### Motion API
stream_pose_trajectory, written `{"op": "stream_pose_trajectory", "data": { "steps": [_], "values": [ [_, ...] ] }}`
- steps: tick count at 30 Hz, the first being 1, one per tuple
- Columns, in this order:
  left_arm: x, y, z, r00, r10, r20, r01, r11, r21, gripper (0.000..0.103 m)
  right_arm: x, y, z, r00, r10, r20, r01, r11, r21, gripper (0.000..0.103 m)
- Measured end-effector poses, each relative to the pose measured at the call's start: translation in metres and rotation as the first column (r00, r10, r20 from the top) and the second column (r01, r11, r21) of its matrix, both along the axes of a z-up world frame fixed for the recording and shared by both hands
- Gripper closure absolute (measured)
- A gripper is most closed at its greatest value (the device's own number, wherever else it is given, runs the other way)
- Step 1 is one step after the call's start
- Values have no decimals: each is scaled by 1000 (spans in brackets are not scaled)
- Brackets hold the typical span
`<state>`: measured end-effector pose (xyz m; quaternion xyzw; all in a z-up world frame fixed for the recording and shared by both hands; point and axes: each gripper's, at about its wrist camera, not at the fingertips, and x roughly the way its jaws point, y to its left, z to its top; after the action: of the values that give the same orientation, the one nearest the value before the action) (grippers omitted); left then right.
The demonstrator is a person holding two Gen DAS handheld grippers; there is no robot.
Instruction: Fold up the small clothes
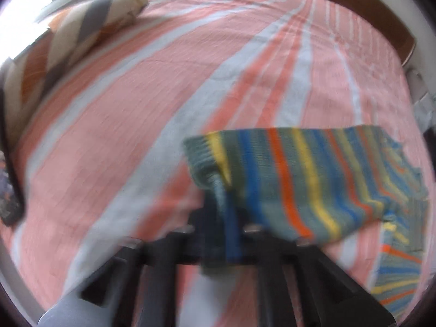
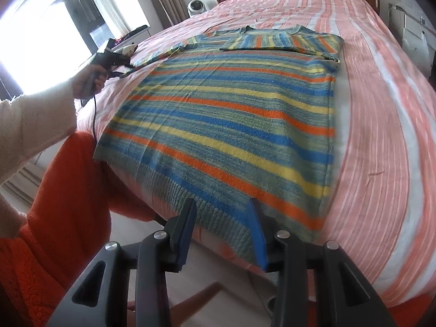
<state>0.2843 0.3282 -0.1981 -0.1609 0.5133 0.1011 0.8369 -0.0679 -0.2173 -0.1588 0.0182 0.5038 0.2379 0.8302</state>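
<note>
A striped sweater (image 2: 226, 114) lies spread flat on the pink-striped bed (image 2: 381, 136). The left gripper (image 1: 226, 204) is clamped on its sleeve (image 1: 272, 174); the right gripper (image 2: 222, 218) hovers parted over the hem.

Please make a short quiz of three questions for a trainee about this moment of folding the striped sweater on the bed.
1. True or false: the left gripper is shut on a sleeve of the striped sweater.
2. Where does the right gripper stand?
A. Over the ribbed hem, jaws apart
B. Clamped on the collar
C. On the pillow
3. Fill in: the sweater's other sleeve lies folded across the ____.

Key: 1 true. 2 A; no pad presses on the knit. 3 chest, near the collar, seen in the right wrist view.
</note>
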Motion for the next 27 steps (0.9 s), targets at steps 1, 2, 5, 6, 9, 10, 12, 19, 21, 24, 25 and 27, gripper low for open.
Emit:
{"op": "stream_pose_trajectory", "data": {
  "steps": [1, 2, 5, 6, 9, 10, 12, 19, 21, 24, 25, 27],
  "values": [
    [0, -4, 8, 1000, -3, 11, 3, 1000, 12, 100, 0, -2, 0, 1000, -3, 2, 3, 1000, 5, 64],
    [0, -11, 19, 999, -24, 36, 23, 999, 23, 100, -1, -3, 1, 1000, -7, 4, 7, 1000, 11, 64],
    [3, -56, 67, 982, -130, 137, 124, 991, 53, 100, -3, -8, 2, 1000, -18, 13, 18, 999, 35, 64],
    [6, -84, 91, 965, -190, 183, 182, 981, 59, 100, -3, -9, 3, 1000, -20, 17, 19, 999, 42, 64],
    [12, -162, 137, 900, -347, 265, 339, 938, 78, 100, -4, -10, 5, 999, -15, 31, 13, 998, 53, 64],
    [14, -186, 147, 877, -390, 281, 382, 920, 85, 100, -4, -10, 5, 999, -13, 35, 11, 998, 55, 64],
    [17, -237, 162, 823, -480, 304, 474, 875, 98, 100, -5, -10, 5, 999, -12, 41, 10, 998, 59, 64],
    [19, -390, 112, 695, -695, 185, 694, 715, 78, 65, -14, -20, 6, 998, -30, 55, 27, 998, 64, 64],
    [18, -396, 96, 702, -696, 154, 692, 717, 84, 38, -15, -24, 5, 998, -41, 50, 38, 997, 71, 64],
    [20, -374, 88, 720, -673, 171, 671, 737, 73, 37, -19, -30, 4, 998, -54, 44, 50, 995, 86, 64],
    [27, -355, 87, 749, -641, 168, 642, 765, 60, 37, -20, -32, 4, 998, -55, 43, 51, 995, 86, 64],
    [37, -323, 88, 802, -572, 171, 573, 818, 47, 37, -20, -34, 1, 998, -56, 37, 53, 995, 86, 63]
  ]
}}
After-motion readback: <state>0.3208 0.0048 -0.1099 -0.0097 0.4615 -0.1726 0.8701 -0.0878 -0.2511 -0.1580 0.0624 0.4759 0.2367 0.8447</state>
